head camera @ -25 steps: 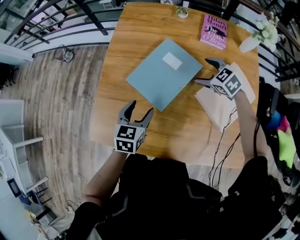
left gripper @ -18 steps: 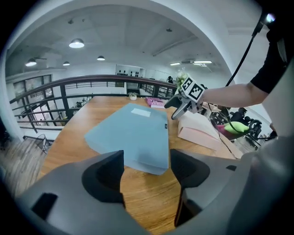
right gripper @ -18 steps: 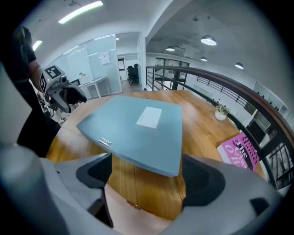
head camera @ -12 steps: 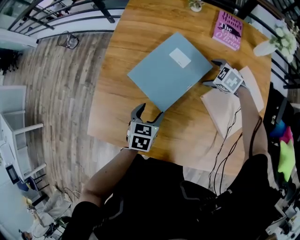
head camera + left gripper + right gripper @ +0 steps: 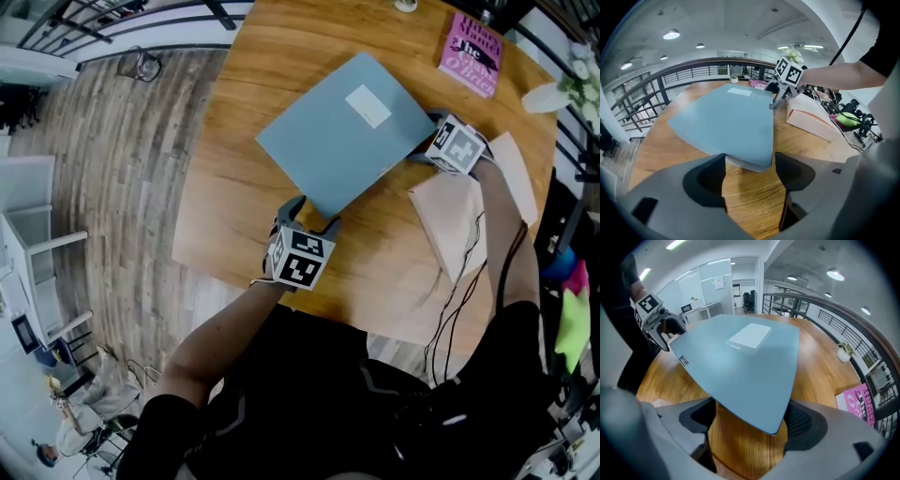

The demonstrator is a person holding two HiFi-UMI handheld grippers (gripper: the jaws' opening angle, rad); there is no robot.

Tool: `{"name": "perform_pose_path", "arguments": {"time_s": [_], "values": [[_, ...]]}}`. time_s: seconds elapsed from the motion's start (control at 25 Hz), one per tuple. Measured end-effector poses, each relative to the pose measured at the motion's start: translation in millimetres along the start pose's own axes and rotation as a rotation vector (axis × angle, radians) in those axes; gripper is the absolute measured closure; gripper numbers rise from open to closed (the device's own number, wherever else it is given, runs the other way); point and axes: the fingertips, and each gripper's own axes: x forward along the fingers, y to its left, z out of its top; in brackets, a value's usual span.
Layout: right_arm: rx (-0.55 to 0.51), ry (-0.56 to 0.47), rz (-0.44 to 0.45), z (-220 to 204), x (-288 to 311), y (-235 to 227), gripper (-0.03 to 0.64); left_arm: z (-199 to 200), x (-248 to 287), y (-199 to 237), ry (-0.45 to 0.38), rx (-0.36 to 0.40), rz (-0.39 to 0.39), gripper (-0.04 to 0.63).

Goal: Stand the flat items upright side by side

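The round wooden tabletop [image 5: 234, 187] fills most of my head view. Lying on its middle is the large blue folder [image 5: 342, 131], turned cornerwise so that one corner aims at the near edge and another at the right edge; a white label [image 5: 367, 105] sits on its cover. Beside it, toward the right edge, a pale beige flat item [image 5: 450, 211] rests with one side hanging over the rim. A pink book [image 5: 472, 52] lies flat at the far right of the tabletop, well apart from the folder.

My left tongs [image 5: 309, 216] are at the folder's near corner. Their jaws are spread and have just been opening; in the left gripper view the corner pokes in between the tips, but neither pad presses on it. My right tongs [image 5: 422, 139] are at the corner facing the right edge, jaws wide apart, with that corner reaching in between them and no pinch that I can see. A white vase [image 5: 553, 94] stands at the right edge, past the book.
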Motion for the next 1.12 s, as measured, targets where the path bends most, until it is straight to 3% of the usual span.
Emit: {"name": "perform_pose_path", "arguments": {"time_s": [0.28, 0.48, 0.8, 1.12], "values": [[-0.011, -0.010, -0.018, 5.7, 2.4, -6.3, 0.161, -4.9, 11.1, 5.7, 0.053, 0.000, 0.031, 0.258], [-0.003, -0.010, -0.062, 12.4, -17.4, -1.4, 0.169, -6.5, 10.8, 13.8, 0.070, 0.075, 0.032, 0.261], [-0.053, -0.020, -0.225, 44.7, -65.5, 18.7, 0.173, -20.3, 7.3, 30.0, 0.110, 0.133, 0.008, 0.261], [-0.116, -0.016, -0.399, 86.6, -124.2, 71.5, 0.181, -44.1, 10.0, 37.4, 0.124, 0.180, -0.040, 0.261]]}}
